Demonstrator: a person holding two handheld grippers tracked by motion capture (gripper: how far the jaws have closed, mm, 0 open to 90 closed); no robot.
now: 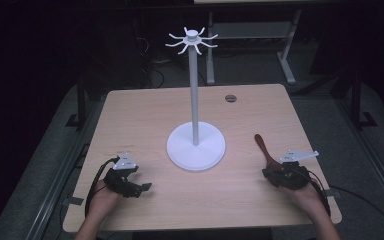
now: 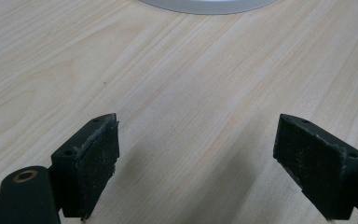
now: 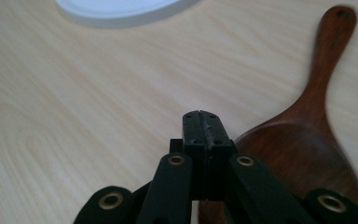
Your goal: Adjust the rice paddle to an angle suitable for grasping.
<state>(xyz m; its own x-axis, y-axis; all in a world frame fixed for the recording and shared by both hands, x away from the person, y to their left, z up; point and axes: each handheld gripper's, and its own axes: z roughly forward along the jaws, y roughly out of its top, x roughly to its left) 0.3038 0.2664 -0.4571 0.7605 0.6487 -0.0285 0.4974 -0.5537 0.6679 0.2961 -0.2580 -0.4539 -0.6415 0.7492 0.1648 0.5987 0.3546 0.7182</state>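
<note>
Overlapping wooden spoon (image 3: 307, 140) bowl, shut right tool (image 3: 203, 119) hides its tip.

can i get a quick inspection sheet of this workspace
surface: light wooden table, round grommet hole near the far edge
job's things: brown wooden spoon lying flat at the right; white hook stand upright at the centre
clutter: nothing seen
grippers: left gripper jaws wide apart, nothing between; right gripper jaws shut, empty, beside the spoon's bowl
cables: black cable trailing from the left gripper
surroundings: dark room, grey desk frame behind
</note>
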